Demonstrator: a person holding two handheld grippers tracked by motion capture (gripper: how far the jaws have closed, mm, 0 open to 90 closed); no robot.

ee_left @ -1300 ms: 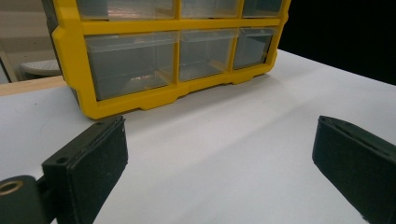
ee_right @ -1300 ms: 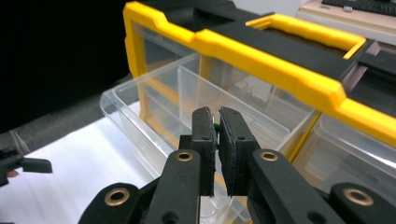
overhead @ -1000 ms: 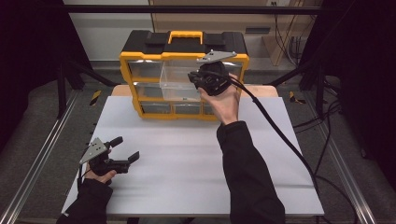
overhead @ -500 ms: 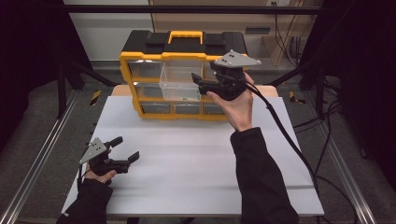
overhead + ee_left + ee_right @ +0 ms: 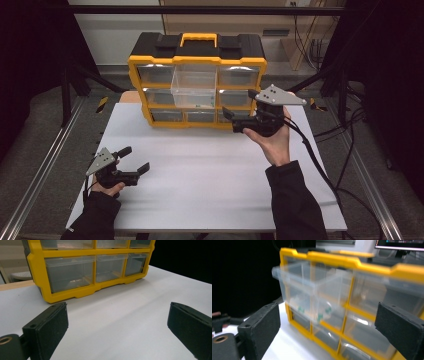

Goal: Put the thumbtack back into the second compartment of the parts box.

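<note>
Since the earlier frame our right gripper has dropped beside the organizer, jaws spread; our left gripper rests low, spread, empty.

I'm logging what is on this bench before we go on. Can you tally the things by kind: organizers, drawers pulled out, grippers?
Yellow drawer organizer: 1
Clear drawer pulled out of it: 1
Handheld grippers: 2, the left gripper and the right gripper, both open and empty
Total: 4
</note>
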